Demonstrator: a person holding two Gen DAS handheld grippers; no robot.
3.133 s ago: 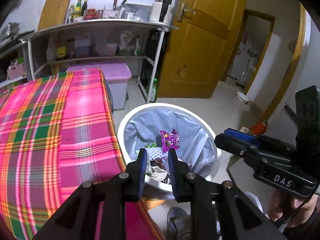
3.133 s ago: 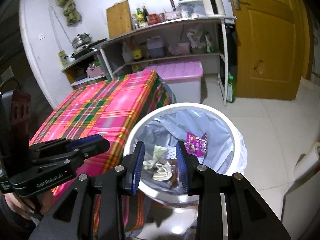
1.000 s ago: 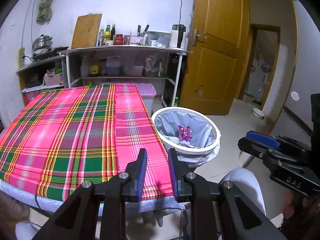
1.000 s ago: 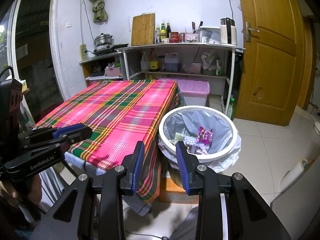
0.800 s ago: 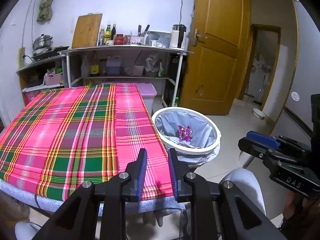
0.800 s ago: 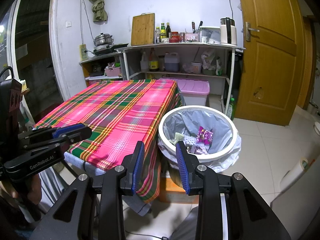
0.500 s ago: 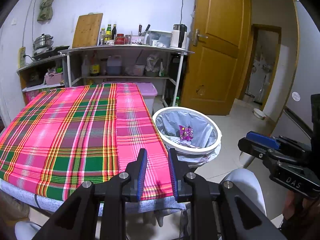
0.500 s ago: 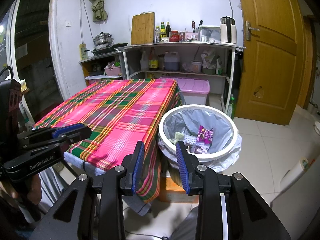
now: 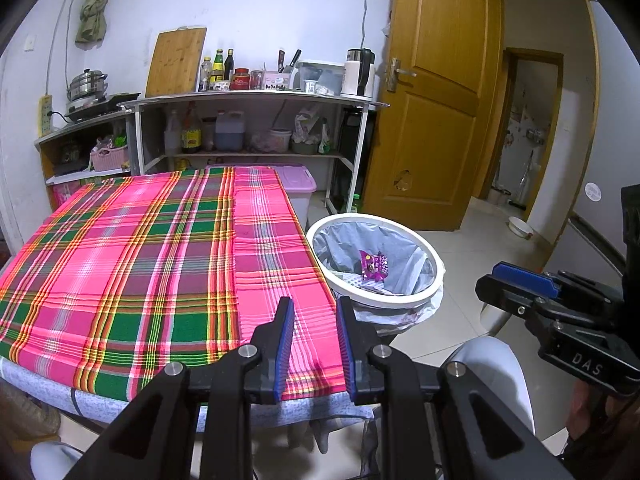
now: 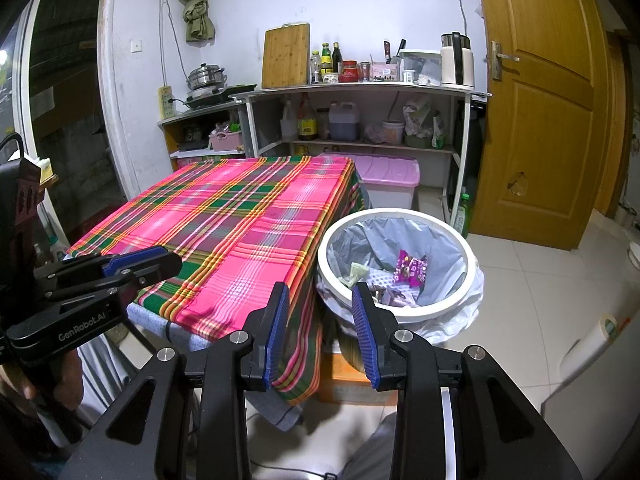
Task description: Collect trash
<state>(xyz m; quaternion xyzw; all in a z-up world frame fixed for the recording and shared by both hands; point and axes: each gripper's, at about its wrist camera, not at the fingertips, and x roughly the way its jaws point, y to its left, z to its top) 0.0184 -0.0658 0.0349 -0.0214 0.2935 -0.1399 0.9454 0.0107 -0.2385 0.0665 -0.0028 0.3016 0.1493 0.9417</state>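
Trash is all in the bin (image 10: 456,240) already: white-rimmed round bin with a grey liner, lower right of centre in the right wrist view, just beside the table (image 10: 240,216) edge.

Top item is a purple snack wrapper (image 10: 412,268). Judging by look it is thin foil film: very light, crinkly, slippery, no stiffness. If it needed picking, pinch a free edge or corner, not the flat face. Under it sit a greenish crumpled scrap (image 10: 357,270) and white perforated sheet (image 10: 382,278); both look soft, light and non-fragile.

Left gripper (image 9: 315,344): jaws part open, nothing between them, hanging over the near table edge. Right gripper (image 10: 322,334): jaws part open and empty, near the bin's near rim.

Plaid tablecloth shows no litter. Task looks essentially done.
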